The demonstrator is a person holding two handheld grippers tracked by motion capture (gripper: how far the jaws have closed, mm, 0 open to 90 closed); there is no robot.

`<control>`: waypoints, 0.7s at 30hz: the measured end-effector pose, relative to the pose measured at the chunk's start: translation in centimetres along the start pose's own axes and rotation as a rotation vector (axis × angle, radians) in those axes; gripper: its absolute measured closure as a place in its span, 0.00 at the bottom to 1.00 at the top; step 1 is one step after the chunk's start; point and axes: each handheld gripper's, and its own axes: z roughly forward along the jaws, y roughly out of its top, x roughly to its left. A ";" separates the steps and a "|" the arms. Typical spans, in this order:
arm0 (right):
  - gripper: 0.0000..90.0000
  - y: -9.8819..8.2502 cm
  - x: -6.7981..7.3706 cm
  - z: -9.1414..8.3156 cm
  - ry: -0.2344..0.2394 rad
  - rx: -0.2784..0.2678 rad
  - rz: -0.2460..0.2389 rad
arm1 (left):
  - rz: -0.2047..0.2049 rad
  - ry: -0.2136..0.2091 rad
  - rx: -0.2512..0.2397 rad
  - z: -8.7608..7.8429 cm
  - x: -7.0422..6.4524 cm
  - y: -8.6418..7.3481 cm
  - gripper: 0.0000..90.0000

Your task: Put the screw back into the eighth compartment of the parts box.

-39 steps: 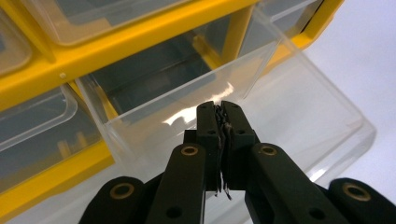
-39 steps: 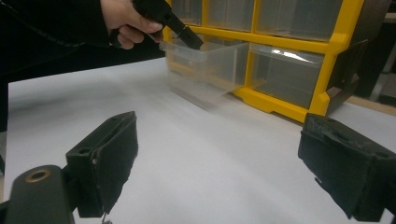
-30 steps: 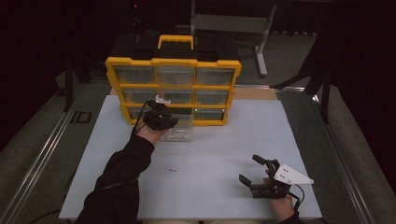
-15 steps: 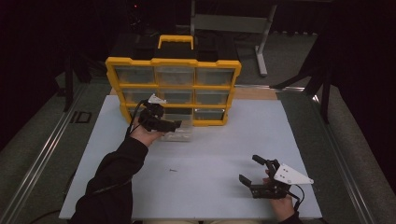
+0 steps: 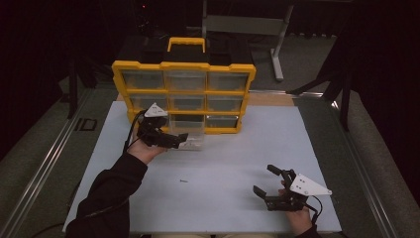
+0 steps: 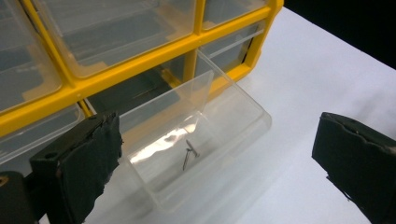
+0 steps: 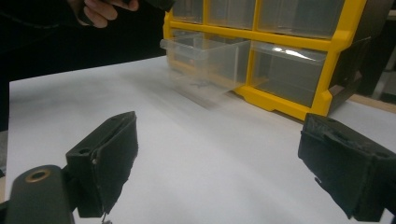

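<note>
Our left claw point(image 6: 215, 163) has just been spreading – nothing between the jaws – hovering over the clear plastic drawer point(image 6: 196, 140) pulled out of the yellow organiser point(image 5: 183, 99) so two small metal screws point(image 6: 189, 153) lie inside. Right claw point(image 5: 271, 186) spread, idle on the white desk point(image 5: 237, 163).

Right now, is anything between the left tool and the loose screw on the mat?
Nothing visible. The left tool, its jaws just opened further with nothing gripped, hangs over the clear drawer; bare mat lies between it and the screw.
</note>
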 end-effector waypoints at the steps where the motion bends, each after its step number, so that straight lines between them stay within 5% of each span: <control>1: 0.13 0.0 0.0 0.0 0.000 -0.001 -0.001 | 0.008 -0.003 -0.004 -0.3 -0.2 -0.2 0.02; 21: 0.13 0.0 0.0 0.0 0.005 0.003 -0.003 | 0.102 -0.156 0.007 -1.7 -2.3 -4.4 0.02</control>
